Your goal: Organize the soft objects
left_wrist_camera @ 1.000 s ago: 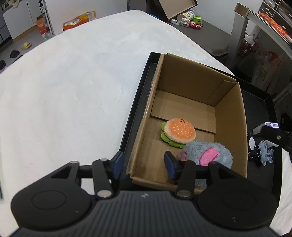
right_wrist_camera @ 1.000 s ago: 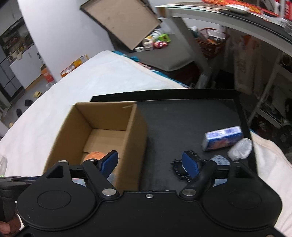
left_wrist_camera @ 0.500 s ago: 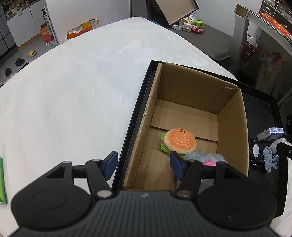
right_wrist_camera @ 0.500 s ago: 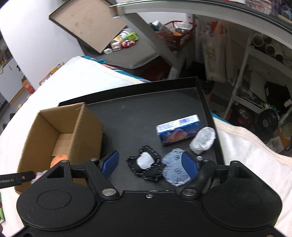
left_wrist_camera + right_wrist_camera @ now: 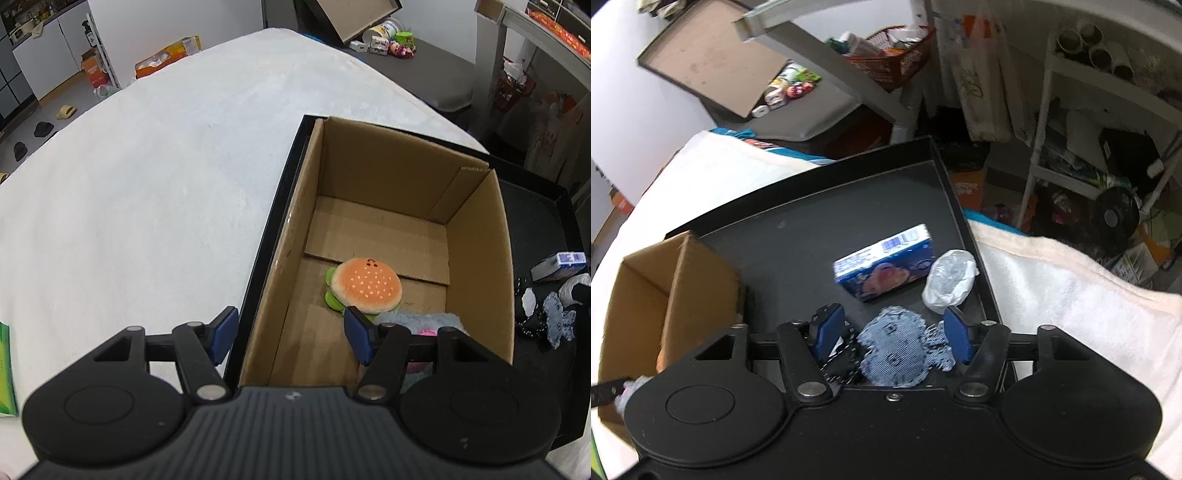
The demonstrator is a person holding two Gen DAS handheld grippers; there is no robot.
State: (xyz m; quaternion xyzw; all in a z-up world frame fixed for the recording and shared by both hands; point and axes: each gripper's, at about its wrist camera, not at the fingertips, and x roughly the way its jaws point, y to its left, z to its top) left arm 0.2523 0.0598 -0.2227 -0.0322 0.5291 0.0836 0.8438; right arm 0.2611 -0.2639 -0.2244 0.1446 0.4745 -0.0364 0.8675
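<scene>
Currently the left gripper (image 5: pixel 290 334) stands with its jaws spread and empty, straddling the near left wall of the cardboard box (image 5: pixel 476 258). Inside the box lies the burger plush (image 5: pixel 364 286); the grey plush (image 5: pixel 424 323) beside it is mostly hidden behind the right finger. The right gripper (image 5: pixel 892 338) is also spread wide, with the denim patch (image 5: pixel 895 350) lying between its fingers on the black tray (image 5: pixel 798 236); contact cannot be determined. A black dotted fabric piece (image 5: pixel 840 363) is largely covered by the left finger. Farther off lie the blue packet (image 5: pixel 884 267) and a crumpled white wrapper (image 5: pixel 949 282), just beside each other.
</scene>
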